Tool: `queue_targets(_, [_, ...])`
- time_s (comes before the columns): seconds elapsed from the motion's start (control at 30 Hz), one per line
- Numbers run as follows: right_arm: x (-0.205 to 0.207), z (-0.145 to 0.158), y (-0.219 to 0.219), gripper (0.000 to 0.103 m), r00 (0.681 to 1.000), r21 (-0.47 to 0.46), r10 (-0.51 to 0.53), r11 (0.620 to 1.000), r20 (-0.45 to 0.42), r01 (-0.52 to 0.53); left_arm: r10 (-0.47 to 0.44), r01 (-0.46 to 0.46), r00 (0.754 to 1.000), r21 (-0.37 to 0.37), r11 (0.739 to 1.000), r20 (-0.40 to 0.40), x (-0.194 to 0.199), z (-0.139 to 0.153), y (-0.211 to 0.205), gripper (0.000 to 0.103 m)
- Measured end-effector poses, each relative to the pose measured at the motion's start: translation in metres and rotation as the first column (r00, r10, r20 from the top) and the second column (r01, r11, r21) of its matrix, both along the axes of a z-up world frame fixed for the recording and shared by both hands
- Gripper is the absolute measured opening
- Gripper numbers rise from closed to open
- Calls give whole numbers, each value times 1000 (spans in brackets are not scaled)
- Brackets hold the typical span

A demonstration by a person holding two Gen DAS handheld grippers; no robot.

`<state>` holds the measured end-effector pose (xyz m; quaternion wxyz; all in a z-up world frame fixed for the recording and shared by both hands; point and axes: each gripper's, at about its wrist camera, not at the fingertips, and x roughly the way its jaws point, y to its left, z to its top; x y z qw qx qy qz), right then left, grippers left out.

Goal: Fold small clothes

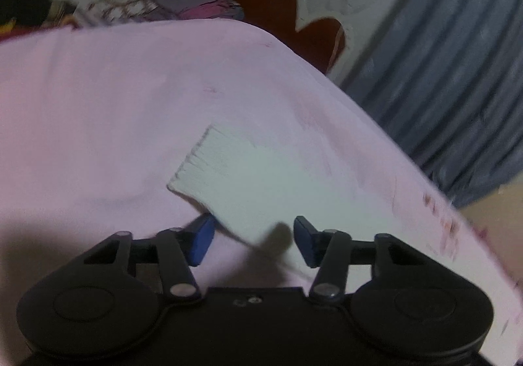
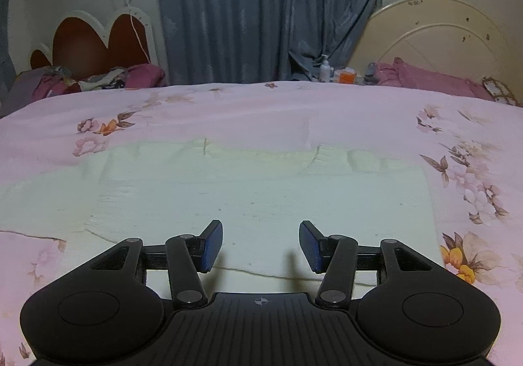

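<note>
Right ahead of the right gripper [image 2: 261,243], between and beyond its blue pads [image 2: 212,246], lies the pale cream garment [image 2: 255,202], spread flat on the pink floral bedspread [image 2: 228,111]. Jaws stand apart with nothing pinched, just hovering over the near edge of the cloth, so no grip there. A ribbed band of the same garment runs across farther out from the jaws. Way past it there's a blue curtain [image 2: 268,13], a red scalloped headboard [image 2: 85,42] off to the left and a cream headboard [image 2: 434,39] to the right. Over on the left wrist view it's pretty blurry and tilted, but the left gripper [image 1: 255,241] also has its jaws apart, nothing clamped. A corner of the cream garment [image 1: 248,176] with a ribbed hem sits just ahead of and between the jaws, its edge reaching down close to the left pad [image 1: 202,241]; can't tell if it touches.
</note>
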<state>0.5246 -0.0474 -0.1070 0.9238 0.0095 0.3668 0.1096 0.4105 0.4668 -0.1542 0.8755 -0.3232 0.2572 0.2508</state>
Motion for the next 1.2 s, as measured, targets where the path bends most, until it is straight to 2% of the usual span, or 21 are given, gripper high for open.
queue_targets(0.07, [1,0,-2,52,1000,-1,-3,1000,-1,3,50,-46,997,-76,996,51,-4,-4,13,41])
queue_targets(0.17, [3,1,-8,52,1000,1,-17,1000,-2,17,123,-106,988,-165,981,94,-8,-10,29,28])
queue_targets(0.2, [4,0,-11,52,1000,2,-25,1000,-5,25,131,-114,987,-171,979,91,-8,-12,34,17])
queue_targets(0.27, [7,-2,-20,52,999,13,-47,999,-22,48,131,-117,989,-169,979,70,-4,-14,39,5])
queue_targets(0.33, [9,-3,-28,52,997,15,-68,998,-34,68,146,-131,987,-171,977,74,-4,-10,36,4])
queue_targets(0.4, [8,-3,-36,52,997,17,-75,997,-26,76,140,-126,985,-131,983,103,-1,4,18,3])
queue_targets(0.47, [8,-3,-43,52,996,25,-83,996,-26,83,96,-84,987,-93,992,132,9,18,-8,3])
queue_targets(0.53, [9,-4,-49,52,996,40,-87,995,-29,88,6,0,990,-39,999,141,27,31,-38,3])
queue_targets(0.63, [10,-4,-59,52,996,61,-89,994,-24,90,-164,162,978,29,986,132,60,46,-98,3])
queue_targets(0.73, [11,-4,-72,52,994,99,-103,990,-25,105,-325,317,941,92,944,98,92,55,-162,3])
queue_targets(0.9, [14,-5,-96,52,992,156,-121,980,-37,125,-525,518,850,130,846,29,132,56,-271,4])
queue_targets(1.1, [14,-8,-134,52,985,224,-161,960,-58,170,-688,691,721,161,705,-84,152,41,-385,3])
queue_targets(1.2, [10,-9,-150,52,983,249,-171,951,-67,182,-736,746,665,138,651,-126,159,25,-423,4])
